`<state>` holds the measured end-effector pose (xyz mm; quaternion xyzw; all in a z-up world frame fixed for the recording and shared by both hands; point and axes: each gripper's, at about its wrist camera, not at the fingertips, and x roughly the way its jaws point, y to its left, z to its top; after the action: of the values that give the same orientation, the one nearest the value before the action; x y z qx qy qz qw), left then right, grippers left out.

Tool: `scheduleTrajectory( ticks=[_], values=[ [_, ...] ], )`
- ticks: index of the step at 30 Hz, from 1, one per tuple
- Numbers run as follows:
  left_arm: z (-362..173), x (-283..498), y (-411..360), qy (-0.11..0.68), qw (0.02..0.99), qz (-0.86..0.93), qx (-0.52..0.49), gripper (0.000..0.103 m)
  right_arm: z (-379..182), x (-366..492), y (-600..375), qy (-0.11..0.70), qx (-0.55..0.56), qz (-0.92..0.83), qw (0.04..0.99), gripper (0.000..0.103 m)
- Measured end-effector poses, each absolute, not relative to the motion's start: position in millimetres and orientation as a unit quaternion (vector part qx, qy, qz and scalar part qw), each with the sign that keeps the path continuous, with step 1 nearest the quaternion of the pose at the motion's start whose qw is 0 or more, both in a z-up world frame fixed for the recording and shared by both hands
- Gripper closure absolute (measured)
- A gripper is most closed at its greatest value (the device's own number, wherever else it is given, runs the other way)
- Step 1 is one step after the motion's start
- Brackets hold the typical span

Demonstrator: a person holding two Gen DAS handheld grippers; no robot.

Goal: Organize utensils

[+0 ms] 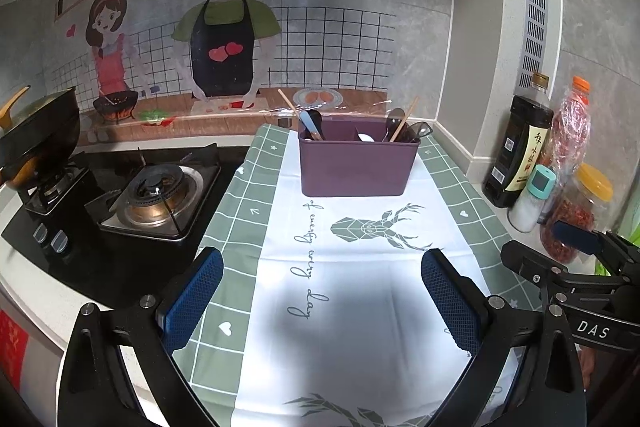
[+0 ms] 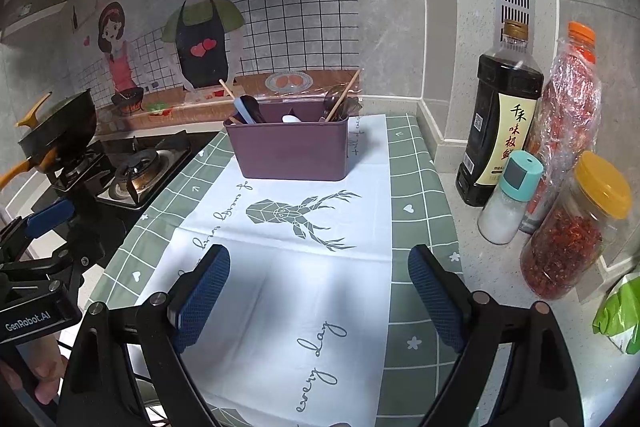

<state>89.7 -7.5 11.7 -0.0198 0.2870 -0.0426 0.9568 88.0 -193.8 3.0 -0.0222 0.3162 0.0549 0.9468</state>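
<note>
A purple utensil box [image 1: 356, 163] [image 2: 291, 149] stands at the far end of the white and green cloth [image 1: 344, 291] [image 2: 288, 279]. Chopsticks [image 1: 404, 119] [image 2: 342, 95], a white spoon [image 1: 366, 137] [image 2: 291, 119], a blue-handled tool [image 1: 310, 125] [image 2: 244, 111] and dark utensils stand inside it. My left gripper [image 1: 322, 301] is open above the near cloth, nothing between its blue pads. My right gripper [image 2: 320, 301] is open too, empty, well short of the box. Each gripper shows at the edge of the other's view.
A gas stove [image 1: 156, 199] [image 2: 136, 171] with a black pan [image 1: 40, 131] [image 2: 60, 131] lies left of the cloth. On the right stand a soy sauce bottle [image 1: 516, 151] [image 2: 500, 123], a salt shaker [image 2: 508, 199], a chilli jar [image 2: 576, 227] and a wrapped bottle [image 2: 568, 119].
</note>
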Motion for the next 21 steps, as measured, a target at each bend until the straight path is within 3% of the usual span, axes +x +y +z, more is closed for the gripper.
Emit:
scheduleTrajectory(
  ticks=[21],
  values=[
    [12.8, 89.1, -6.3, 0.287, 0.957, -0.045, -0.022, 0.004, 6.2, 87.0, -193.4, 0.31, -0.022, 0.055, 0.949, 0.014]
  ],
)
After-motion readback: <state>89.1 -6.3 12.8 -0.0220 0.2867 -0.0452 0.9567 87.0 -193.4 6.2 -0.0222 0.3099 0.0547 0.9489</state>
